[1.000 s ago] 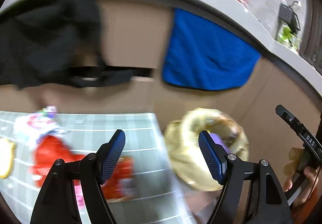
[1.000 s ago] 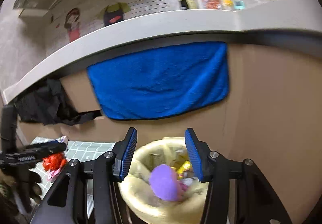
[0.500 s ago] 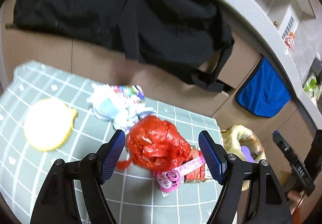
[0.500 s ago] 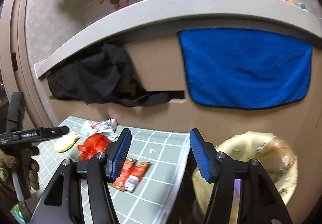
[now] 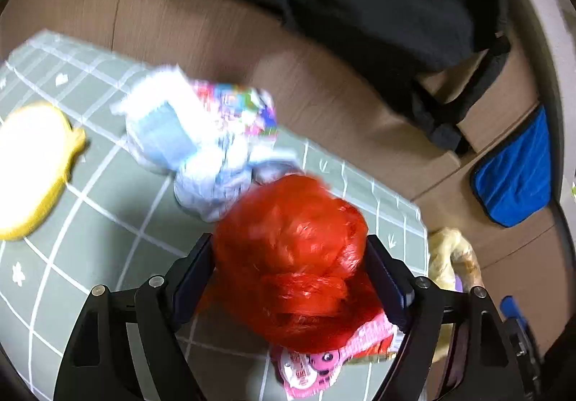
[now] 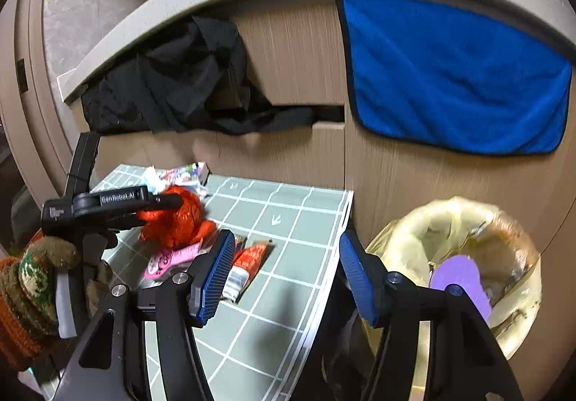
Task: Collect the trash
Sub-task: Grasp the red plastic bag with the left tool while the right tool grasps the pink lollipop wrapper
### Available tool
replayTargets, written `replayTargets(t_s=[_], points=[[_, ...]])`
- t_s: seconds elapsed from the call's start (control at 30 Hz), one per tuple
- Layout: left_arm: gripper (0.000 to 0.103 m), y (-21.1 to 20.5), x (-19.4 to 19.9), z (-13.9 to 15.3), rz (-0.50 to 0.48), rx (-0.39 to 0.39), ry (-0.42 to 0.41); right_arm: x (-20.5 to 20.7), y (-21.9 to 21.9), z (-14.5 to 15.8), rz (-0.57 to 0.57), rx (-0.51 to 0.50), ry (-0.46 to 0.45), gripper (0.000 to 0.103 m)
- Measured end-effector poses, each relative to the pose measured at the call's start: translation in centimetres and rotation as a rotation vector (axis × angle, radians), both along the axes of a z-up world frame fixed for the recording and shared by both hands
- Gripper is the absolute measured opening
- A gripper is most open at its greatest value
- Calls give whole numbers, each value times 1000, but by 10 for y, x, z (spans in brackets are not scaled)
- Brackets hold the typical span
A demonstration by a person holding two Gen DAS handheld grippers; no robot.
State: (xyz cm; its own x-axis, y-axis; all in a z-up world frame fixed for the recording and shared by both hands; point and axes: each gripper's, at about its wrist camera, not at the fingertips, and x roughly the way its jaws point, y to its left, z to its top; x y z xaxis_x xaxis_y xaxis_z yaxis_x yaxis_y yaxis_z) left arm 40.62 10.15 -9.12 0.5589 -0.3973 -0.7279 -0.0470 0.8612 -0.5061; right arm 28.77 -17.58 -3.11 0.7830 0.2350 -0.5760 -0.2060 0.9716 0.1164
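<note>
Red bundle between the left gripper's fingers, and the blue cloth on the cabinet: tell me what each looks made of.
Red bundle: seemingly thin plastic film, like a crumpled bag; glossy highlights, fine wrinkles and a twisted knot suggest it. It sits between the open left gripper fingers. Blue cloth: likely soft microfibre or terry; matte, fuzzy surface, draped folds, dark stitched edging.

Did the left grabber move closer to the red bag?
Yes. The left gripper has moved in toward the green mat, and its fingers now sit on either side of the red plastic bag.
</note>
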Motion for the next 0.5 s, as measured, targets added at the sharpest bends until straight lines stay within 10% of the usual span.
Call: replayTargets(t_s=[0.27, 0.5], points=[[57, 23, -24, 27, -38, -72, -64, 8, 41, -9, 160, 17, 71, 57], [57, 75, -85, 83, 28, 98, -258, 25, 100, -11, 359, -16, 135, 57]])
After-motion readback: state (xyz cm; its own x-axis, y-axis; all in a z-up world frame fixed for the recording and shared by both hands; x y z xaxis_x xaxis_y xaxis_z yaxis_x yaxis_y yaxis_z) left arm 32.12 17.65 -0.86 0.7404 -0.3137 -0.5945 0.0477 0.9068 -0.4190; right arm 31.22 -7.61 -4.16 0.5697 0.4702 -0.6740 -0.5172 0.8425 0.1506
